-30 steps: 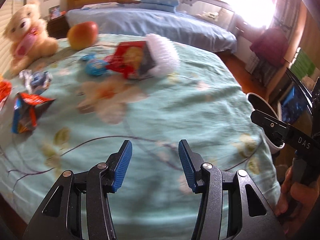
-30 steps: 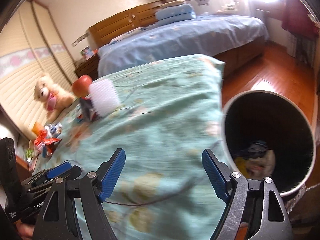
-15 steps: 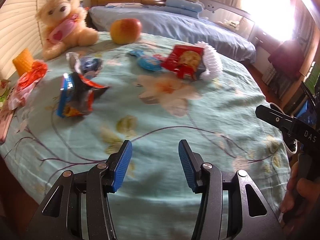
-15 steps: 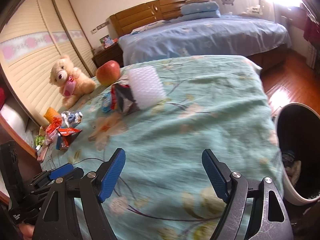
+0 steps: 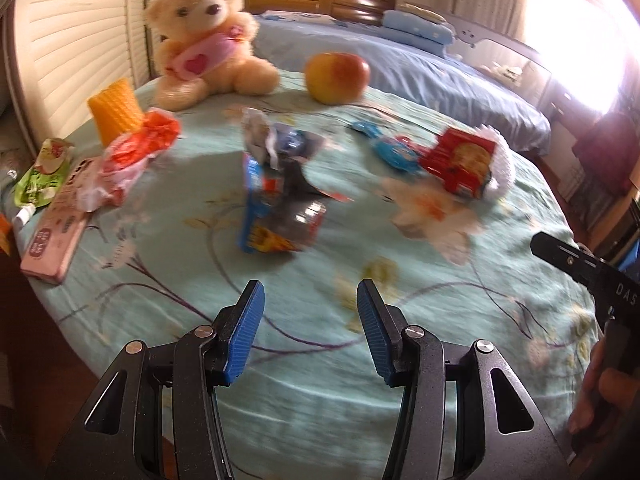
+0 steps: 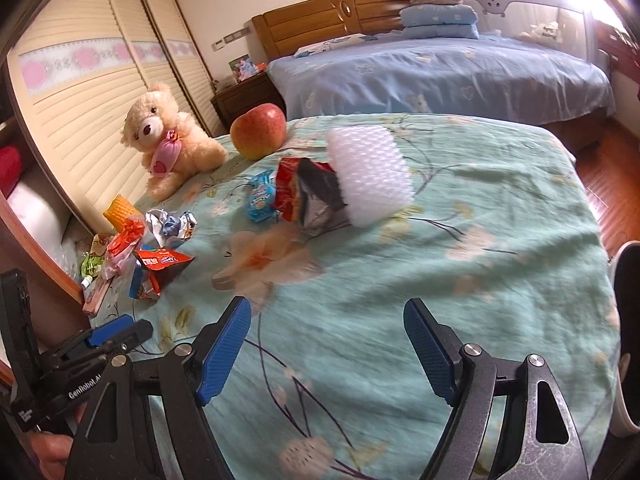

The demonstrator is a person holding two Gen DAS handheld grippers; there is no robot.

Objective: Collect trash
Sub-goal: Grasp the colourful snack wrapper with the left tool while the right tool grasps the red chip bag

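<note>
1. Since a second ago our left claw (image 5: 308, 328) has swung from the right edge of the desk (image 5: 500, 360) toward the litter, so the blue-and-red snack wrapper (image 5: 280, 216) now sits at 12 o'clock, just ahead of its fingertips; our right claw (image 6: 328, 344) has turned away from the bin.
2. Both claws are spread apart and hold nothing.
3. The trash is scattered: a red snack bag (image 6: 308, 192) with white bubble wrap (image 6: 372, 176) at 12 o'clock in the right view, a blue candy wrapper (image 6: 260, 196) beside it, and orange wrappers (image 5: 136, 152) at 10 o'clock in the left view.
4. The teddy bear (image 5: 208, 36), apple (image 5: 336, 76) and pink phone (image 5: 56, 236) are, we judge, not trash, so we leave them.
5. To do this well, we lower the left claw straight over the wrapper's crumpled ridge, pinch the foil and not the cloth, then lift cleanly.
</note>
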